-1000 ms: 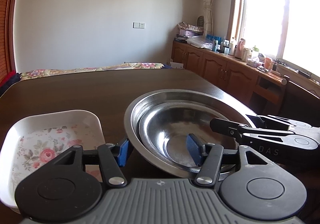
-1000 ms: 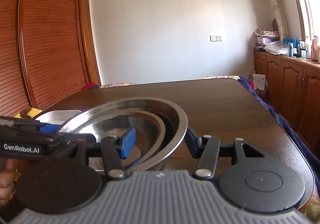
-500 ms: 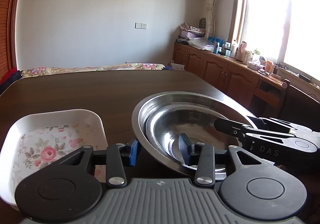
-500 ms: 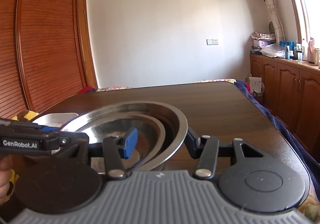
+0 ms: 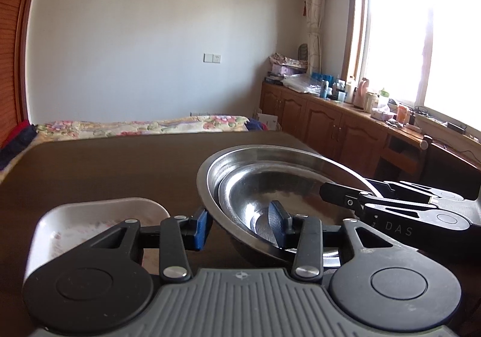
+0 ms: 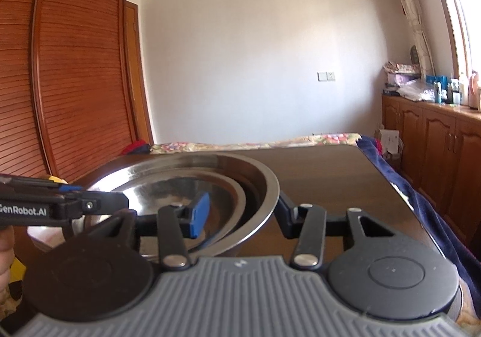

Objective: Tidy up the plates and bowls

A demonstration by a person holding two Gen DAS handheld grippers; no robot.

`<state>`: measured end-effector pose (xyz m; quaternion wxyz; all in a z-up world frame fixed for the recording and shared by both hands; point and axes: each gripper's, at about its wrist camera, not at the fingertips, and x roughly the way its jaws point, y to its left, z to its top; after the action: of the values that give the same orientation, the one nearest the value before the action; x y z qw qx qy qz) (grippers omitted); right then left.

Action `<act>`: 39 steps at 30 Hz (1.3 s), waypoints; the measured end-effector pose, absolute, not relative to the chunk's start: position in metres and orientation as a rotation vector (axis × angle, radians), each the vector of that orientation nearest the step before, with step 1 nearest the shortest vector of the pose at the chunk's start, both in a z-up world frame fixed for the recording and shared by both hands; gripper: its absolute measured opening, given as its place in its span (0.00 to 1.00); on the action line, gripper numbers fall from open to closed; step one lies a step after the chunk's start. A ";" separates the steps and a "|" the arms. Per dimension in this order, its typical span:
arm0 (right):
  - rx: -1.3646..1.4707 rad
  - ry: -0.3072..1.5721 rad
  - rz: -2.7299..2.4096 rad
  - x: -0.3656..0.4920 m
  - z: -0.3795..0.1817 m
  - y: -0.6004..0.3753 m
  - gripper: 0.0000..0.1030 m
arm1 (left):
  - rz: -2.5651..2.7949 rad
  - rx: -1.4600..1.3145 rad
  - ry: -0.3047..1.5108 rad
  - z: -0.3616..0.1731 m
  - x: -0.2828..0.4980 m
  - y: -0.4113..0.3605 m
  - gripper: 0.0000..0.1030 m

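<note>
At far left a white dish [image 5: 99, 210] sits on the dark table [image 5: 105, 162]. Just right of it, my left tongs [image 5: 240, 228] straddle the near rim of the steel bowls [image 5: 270, 174], one nested inside the other; the pads aren't pinched yet. My right tongs [image 6: 243, 216] straddle the opposite rim, equally slack. Thin steel is light, stiff and slippery, so I'd clamp squarely over both rims.

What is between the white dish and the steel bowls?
In the left wrist view, only one blue finger of the left tool and bare table.
</note>
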<state>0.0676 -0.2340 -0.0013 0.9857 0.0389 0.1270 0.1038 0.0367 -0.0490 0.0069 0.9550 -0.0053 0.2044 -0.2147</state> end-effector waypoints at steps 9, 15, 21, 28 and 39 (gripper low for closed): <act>0.064 0.228 0.265 0.080 0.013 -0.221 0.48 | -0.389 0.002 0.383 0.027 0.040 -0.024 0.42; 0.054 0.221 0.303 0.084 0.016 -0.202 0.48 | -0.354 0.002 0.379 0.034 0.040 -0.002 0.42; 0.045 0.226 0.331 0.086 0.017 -0.182 0.48 | -0.326 0.000 0.371 0.037 0.036 0.023 0.42; 0.023 0.241 0.352 0.084 0.015 -0.160 0.48 | -0.297 -0.011 0.373 0.036 0.032 0.044 0.42; -0.015 0.271 0.369 0.082 0.009 -0.139 0.48 | -0.268 -0.031 0.401 0.023 0.031 0.062 0.42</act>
<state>0.0818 -0.1390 0.0088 0.9739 -0.0075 0.1343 0.1827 0.0313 0.0616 0.0235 0.9710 -0.0152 0.1983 -0.1327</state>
